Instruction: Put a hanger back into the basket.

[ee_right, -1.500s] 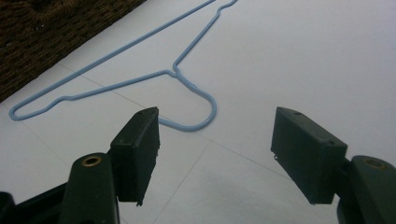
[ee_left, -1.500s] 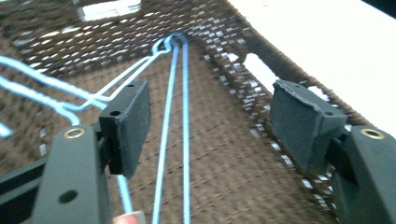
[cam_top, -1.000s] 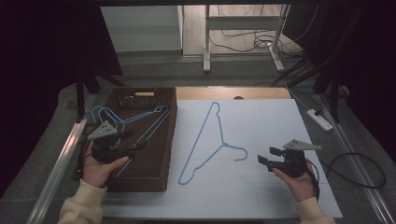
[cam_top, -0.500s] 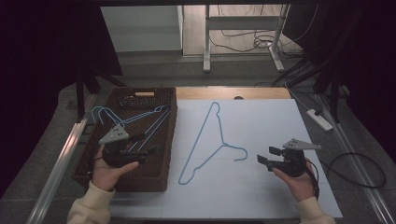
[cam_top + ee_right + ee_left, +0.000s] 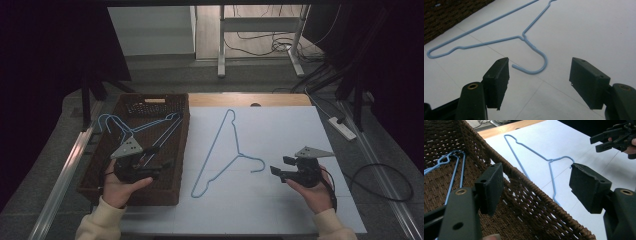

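A blue wire hanger (image 5: 238, 156) lies flat on the white sheet (image 5: 280, 125), its hook toward my right gripper (image 5: 281, 166). That gripper hovers open just right of the hook; in the right gripper view the hook (image 5: 544, 62) curls ahead of the open right gripper (image 5: 539, 62), untouched. My left gripper (image 5: 165, 167) hangs over the near part of the brown wicker basket (image 5: 100, 170), open and empty. In the left gripper view the left gripper (image 5: 537, 173) straddles the basket's rim (image 5: 529, 187), with the hanger (image 5: 534, 152) beyond. Several blue hangers (image 5: 150, 125) lie in the basket.
The wooden table edge (image 5: 280, 100) runs behind the sheet. A white power strip (image 5: 342, 127) and cables (image 5: 380, 175) lie on the floor to the right. A metal rail (image 5: 70, 170) runs along the left of the basket.
My left hand has shifted right and nearer over the basket, its jaws still open. The right gripper and the hanger on the sheet have stayed put.
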A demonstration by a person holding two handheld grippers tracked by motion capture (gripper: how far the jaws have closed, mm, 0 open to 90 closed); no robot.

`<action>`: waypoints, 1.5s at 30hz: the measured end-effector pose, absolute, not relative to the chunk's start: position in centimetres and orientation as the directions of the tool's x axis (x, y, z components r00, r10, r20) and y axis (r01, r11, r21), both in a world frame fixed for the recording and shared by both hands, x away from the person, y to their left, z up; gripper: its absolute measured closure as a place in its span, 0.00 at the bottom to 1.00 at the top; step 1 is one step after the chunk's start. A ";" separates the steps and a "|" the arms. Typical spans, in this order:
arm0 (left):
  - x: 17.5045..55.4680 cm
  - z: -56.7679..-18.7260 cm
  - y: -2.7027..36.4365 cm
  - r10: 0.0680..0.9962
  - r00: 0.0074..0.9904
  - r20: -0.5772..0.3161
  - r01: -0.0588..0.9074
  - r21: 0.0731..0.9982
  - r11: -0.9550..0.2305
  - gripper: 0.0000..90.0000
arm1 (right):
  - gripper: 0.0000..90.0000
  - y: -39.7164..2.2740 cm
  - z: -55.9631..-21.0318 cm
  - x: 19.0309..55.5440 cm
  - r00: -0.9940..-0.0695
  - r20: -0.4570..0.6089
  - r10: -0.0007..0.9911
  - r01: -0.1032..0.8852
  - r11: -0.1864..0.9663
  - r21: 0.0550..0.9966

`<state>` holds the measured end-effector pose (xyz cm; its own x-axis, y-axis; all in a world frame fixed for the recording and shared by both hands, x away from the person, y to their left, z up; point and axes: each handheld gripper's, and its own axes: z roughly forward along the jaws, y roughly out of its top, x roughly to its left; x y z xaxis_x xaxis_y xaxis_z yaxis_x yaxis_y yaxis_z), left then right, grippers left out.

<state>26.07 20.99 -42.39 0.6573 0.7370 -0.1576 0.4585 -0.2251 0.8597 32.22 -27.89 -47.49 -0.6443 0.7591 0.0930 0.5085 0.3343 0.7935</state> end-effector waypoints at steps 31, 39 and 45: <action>26.0 -42.9 18.8 0.703 0.695 -0.153 0.455 0.850 -0.265 0.32 | 0.38 -22.1 -46.9 37.3 -0.717 -0.021 0.697 0.531 0.565 0.631; 26.0 -42.9 18.7 0.700 0.698 -0.153 0.454 0.851 -0.266 0.32 | 0.37 -21.4 -47.3 38.9 -0.724 -0.023 0.689 0.548 0.595 0.587; 26.0 -43.0 18.7 0.699 0.698 -0.155 0.455 0.850 -0.266 0.32 | 0.38 -20.4 -47.6 40.2 -0.748 -0.021 0.663 0.547 0.634 0.547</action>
